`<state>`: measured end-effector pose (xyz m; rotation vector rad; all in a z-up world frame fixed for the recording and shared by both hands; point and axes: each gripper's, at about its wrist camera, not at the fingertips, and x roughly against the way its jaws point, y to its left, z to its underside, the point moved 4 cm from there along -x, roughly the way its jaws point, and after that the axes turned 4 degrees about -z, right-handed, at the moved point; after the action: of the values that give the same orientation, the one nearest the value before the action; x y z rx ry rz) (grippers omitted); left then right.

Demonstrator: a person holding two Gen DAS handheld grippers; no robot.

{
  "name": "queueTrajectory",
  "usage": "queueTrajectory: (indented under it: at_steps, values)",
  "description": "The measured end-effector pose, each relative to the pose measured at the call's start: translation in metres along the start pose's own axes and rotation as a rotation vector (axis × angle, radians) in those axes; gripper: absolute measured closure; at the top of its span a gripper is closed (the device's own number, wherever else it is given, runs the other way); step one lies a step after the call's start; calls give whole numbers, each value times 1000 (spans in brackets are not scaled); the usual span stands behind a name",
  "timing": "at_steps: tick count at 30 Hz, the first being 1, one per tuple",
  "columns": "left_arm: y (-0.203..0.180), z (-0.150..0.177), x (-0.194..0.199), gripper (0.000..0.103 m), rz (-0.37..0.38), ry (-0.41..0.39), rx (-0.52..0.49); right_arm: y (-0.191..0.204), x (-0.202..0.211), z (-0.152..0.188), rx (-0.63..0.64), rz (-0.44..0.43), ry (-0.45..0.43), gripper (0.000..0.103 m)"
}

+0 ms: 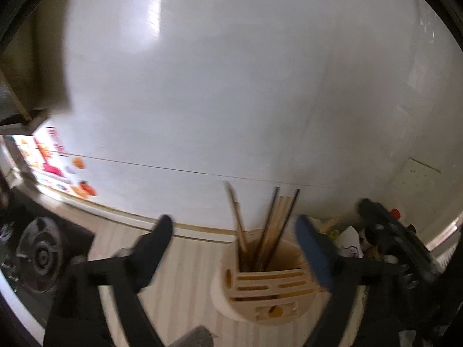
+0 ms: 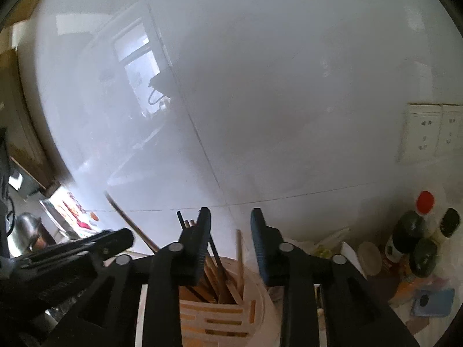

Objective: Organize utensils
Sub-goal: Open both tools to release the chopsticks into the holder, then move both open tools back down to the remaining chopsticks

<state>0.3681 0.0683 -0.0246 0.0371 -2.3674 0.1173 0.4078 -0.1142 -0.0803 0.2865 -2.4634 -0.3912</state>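
Utensil holder [image 2: 254, 303] base cut off; bottles [image 2: 416, 240] blurred, labels unreadable.

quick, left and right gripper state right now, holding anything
left gripper: open wide, holding nothing, above the utensil holder with its chopsticks.
right gripper: partly open, nothing pressed between its pads.

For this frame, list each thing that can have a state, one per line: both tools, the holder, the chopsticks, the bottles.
left tool: open, nothing between its fingers.
right tool: partly open, nothing pressed between its pads.
wooden holder: upright on the counter, slotted front facing the camera.
chopsticks: standing in the holder's round compartment, leaning at different angles.
bottles: upright, capped, on the right by the wall.
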Motion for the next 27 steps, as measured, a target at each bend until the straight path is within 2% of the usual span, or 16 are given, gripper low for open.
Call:
queueTrajectory:
  at_steps: [2,3,6,9,12,15,19,25,27]
  values:
    - [6,5,10,9,-38,-5,-3,-5,16,-1,-17,9,-7,67]
    - [8,9,12,0,-63,-1,-6,-7,22,-1,-21,17,-7,62]
    - [6,24,18,0,-111,5,-23,-11,42,2,-36,39,0,46]
    - [9,43,18,0,-120,34,-14,-20,61,10,-65,58,16,28]
    - [12,70,13,0,-135,77,-15,-30,79,24,-98,67,28,16]
    - [10,95,11,0,-142,115,-28,-48,98,46,-130,89,59,14]
    - [-3,139,-2,0,-161,205,-62,-78,116,86,-152,168,138,14]
    - [-35,205,-37,0,-143,362,-115,-138,128,154,-218,280,319,15]
    - [-49,224,-47,0,-134,402,-142,-159,129,175,-246,311,382,21]
